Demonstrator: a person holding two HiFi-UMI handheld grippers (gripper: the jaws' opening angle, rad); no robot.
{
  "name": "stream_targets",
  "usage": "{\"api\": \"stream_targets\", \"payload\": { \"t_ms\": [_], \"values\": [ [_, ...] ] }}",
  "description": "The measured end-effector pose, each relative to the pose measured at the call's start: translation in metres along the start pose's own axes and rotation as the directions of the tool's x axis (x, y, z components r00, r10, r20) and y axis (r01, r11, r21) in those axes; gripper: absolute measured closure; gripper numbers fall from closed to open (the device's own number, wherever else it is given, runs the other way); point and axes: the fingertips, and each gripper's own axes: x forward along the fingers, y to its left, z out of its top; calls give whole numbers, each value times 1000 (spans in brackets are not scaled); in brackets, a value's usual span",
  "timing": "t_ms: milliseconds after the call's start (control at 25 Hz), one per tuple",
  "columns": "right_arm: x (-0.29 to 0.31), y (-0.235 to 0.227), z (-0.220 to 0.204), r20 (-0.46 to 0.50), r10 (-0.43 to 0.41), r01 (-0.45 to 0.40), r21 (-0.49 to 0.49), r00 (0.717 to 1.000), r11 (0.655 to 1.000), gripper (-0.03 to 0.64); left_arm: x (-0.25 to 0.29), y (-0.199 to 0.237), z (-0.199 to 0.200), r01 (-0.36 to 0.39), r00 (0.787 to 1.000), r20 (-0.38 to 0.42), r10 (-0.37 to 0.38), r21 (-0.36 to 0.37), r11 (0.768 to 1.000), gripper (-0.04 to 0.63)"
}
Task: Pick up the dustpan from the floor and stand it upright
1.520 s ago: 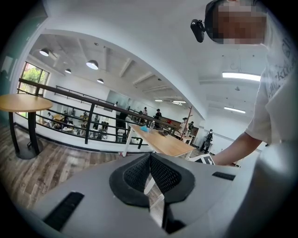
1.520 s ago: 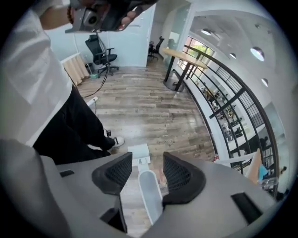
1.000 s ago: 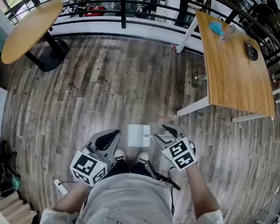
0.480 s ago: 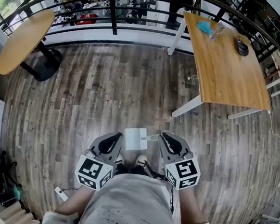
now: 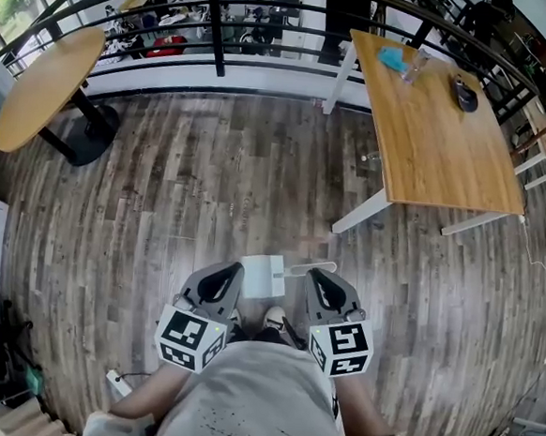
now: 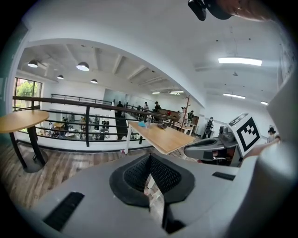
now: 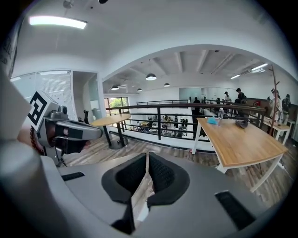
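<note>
Counted: two grippers, one white plastic dustpan, one round wooden tabletop, one rectangular wooden tabletop; since the earlier frame the right gripper has been raised and rolled, its fingers just closed, nothing held; the fingers of the left gripper are shut, empty; the dustpan is seen on the grey plank floor, between both sets of fingertips.

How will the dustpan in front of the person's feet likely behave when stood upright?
The dustpan looks like thin pale plastic, so probably light and stiff. Its slim handle sticks out sideways, so upright it may tip easily.
</note>
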Motion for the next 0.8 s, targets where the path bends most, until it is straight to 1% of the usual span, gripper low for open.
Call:
{"api": "stream_targets", "payload": {
  "t_ms": [200, 280, 800],
  "values": [
    [-3, -2, -1, 9, 20, -20, 9, 1000, 1000, 580, -1, -3, 0, -6, 1000, 8, 6, 8, 1000, 572],
    [-2, -2, -2, 4, 33, -33, 10, 999, 999, 591, -3, -2, 2, -11, 1000, 12, 10, 9, 1000, 572],
    [-1, 3, -5, -16, 50, -50, 4, 999, 999, 591, -9, -2, 2, -19, 1000, 15, 19, 11, 1000, 572]
  ]
}}
